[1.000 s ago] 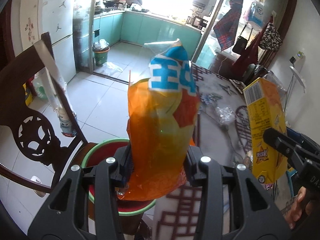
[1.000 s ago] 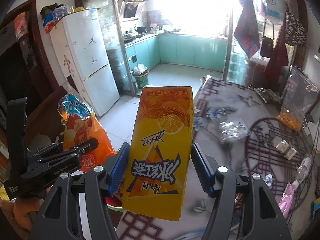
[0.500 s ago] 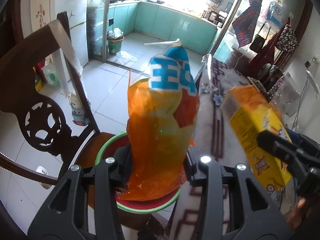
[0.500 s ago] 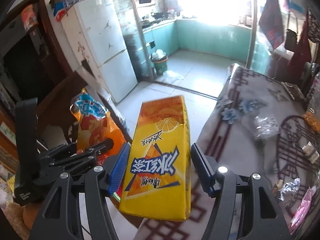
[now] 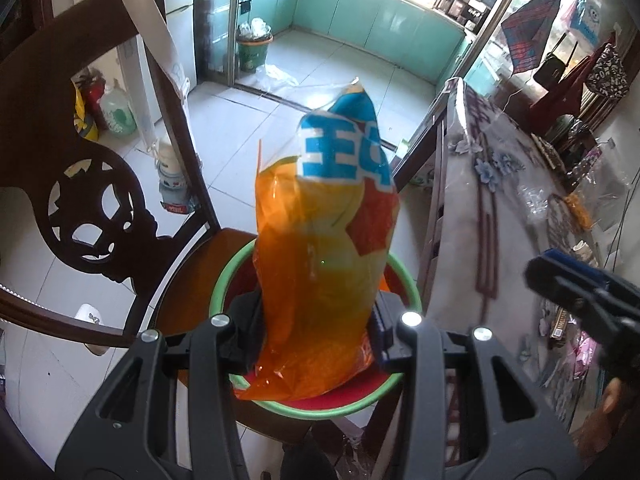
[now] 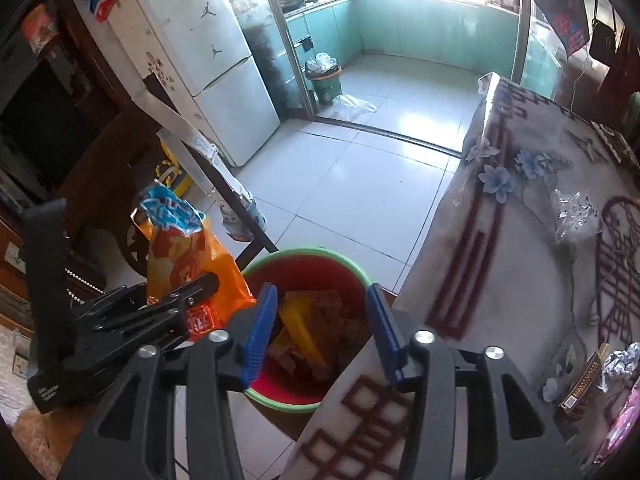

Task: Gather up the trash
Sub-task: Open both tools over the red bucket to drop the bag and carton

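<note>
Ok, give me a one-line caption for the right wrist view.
Right gripper, jaws empty, hangs over the red bin holding cartons, while the left gripper grips an orange snack bag.

The orange snack bag (image 5: 324, 264) has big white letters on a blue band near its top, but they are cut off and cannot be read. In the right wrist view a small red label (image 6: 199, 322) on the bag shows white signs, too blurred to read. The white fridge (image 6: 200, 60) has two small black jumping-man stickers (image 6: 206, 12).
</note>
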Motion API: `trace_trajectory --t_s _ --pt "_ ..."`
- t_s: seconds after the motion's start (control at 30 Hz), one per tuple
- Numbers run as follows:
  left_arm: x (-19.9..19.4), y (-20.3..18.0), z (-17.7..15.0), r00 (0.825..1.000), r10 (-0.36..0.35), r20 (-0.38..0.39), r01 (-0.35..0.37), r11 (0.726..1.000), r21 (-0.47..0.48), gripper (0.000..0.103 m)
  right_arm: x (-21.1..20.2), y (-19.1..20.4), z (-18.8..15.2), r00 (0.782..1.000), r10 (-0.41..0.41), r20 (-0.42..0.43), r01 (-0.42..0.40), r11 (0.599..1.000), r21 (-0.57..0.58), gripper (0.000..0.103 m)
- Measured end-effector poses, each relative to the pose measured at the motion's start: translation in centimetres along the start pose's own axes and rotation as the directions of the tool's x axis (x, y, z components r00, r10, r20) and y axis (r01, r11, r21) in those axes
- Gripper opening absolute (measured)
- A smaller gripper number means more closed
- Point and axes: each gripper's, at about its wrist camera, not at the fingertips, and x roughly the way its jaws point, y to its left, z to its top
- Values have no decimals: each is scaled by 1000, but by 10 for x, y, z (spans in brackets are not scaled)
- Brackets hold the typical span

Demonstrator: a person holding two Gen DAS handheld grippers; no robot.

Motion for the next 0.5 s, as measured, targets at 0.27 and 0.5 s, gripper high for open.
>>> trace_trajectory --t_s 0.27,0.5 --pt "5 -12 1 1000 -4 -1 4 1000 31 40 -31 -4 -1 997 -42 57 42 999 -8 64" --pt "4 -17 -5 1000 14 9 -14 1000 23 69 -46 -11 -8 995 -62 79 63 998 -9 67"
